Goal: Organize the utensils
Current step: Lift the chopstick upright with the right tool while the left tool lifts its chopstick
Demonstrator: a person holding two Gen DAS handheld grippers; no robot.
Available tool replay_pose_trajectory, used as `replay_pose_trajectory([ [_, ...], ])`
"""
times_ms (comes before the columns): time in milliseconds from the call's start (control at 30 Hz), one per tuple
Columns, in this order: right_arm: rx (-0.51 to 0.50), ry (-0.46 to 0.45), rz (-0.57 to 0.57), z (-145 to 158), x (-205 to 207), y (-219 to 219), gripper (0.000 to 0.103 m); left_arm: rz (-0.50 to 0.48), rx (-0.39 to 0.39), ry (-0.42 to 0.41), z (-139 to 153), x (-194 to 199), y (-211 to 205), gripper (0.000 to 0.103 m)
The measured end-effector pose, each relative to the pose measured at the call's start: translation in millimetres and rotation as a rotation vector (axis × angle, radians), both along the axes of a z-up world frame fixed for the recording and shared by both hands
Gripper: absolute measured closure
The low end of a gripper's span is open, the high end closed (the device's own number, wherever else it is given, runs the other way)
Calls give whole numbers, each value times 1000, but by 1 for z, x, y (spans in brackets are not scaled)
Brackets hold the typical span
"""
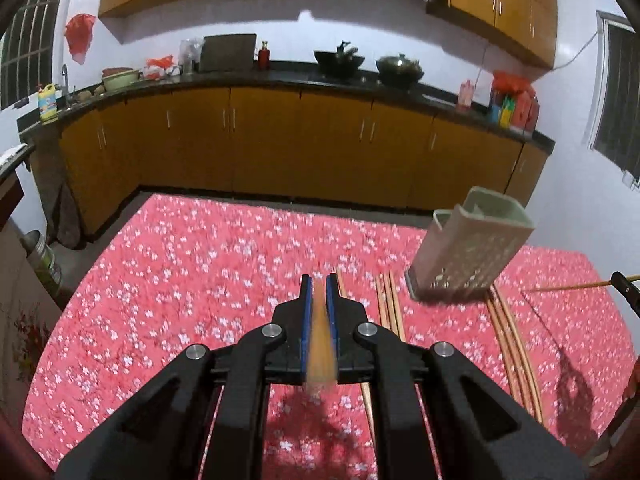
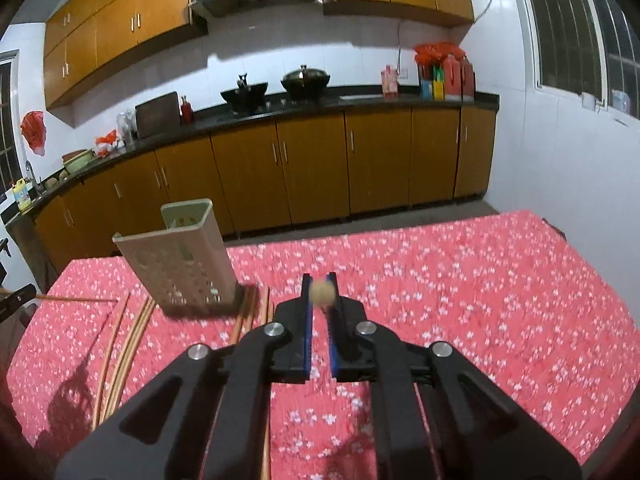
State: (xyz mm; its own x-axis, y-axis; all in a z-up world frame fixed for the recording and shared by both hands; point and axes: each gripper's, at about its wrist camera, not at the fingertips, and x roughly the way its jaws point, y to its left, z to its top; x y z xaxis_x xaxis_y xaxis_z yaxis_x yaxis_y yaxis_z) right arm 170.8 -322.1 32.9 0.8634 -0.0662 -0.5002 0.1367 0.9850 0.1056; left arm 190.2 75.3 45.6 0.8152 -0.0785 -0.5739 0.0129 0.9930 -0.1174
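My left gripper (image 1: 319, 282) is shut on a wooden chopstick (image 1: 320, 348) that runs blurred between its blue pads, lifted above the red floral tablecloth (image 1: 192, 264). My right gripper (image 2: 319, 280) is shut on another chopstick (image 2: 322, 293), seen end-on as a tan round tip. A pale perforated utensil holder (image 1: 468, 248) (image 2: 180, 256) stands upright on the table between the two grippers. Several chopsticks (image 1: 390, 308) (image 2: 128, 340) lie flat on the cloth around its base. Each view catches the other gripper at its edge, holding out its stick (image 1: 568, 286) (image 2: 76, 299).
Beyond the table's far edge there is a strip of floor, then orange base cabinets (image 1: 280, 140) under a dark counter (image 2: 360, 100) with two woks and bottles. A window (image 2: 580, 32) is in the right wall. The cloth (image 2: 480, 280) to the right carries nothing.
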Motion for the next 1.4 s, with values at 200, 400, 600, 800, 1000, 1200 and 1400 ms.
replay_pose_trajectory([
  [200,-23,-56,-14,17,4,0,96,16,9,-42,13,5,3,100],
  [400,-33,-87,1,29,4,6,96,-4,-6,-17,5,8,8,100],
  [600,-53,-90,12,21,-7,15,96,-61,-11,102,-47,-10,9,99],
  [800,-47,-91,23,21,-13,18,96,-88,-25,191,-93,-39,2,99],
  [1000,-50,-88,27,20,-14,21,96,-84,13,208,-111,-54,-8,70],
  [1200,-43,-92,22,19,-15,19,96,-99,70,236,-120,-58,-18,78],
  [1400,-38,-95,21,19,-15,18,96,-92,131,244,-121,-58,-24,96],
])
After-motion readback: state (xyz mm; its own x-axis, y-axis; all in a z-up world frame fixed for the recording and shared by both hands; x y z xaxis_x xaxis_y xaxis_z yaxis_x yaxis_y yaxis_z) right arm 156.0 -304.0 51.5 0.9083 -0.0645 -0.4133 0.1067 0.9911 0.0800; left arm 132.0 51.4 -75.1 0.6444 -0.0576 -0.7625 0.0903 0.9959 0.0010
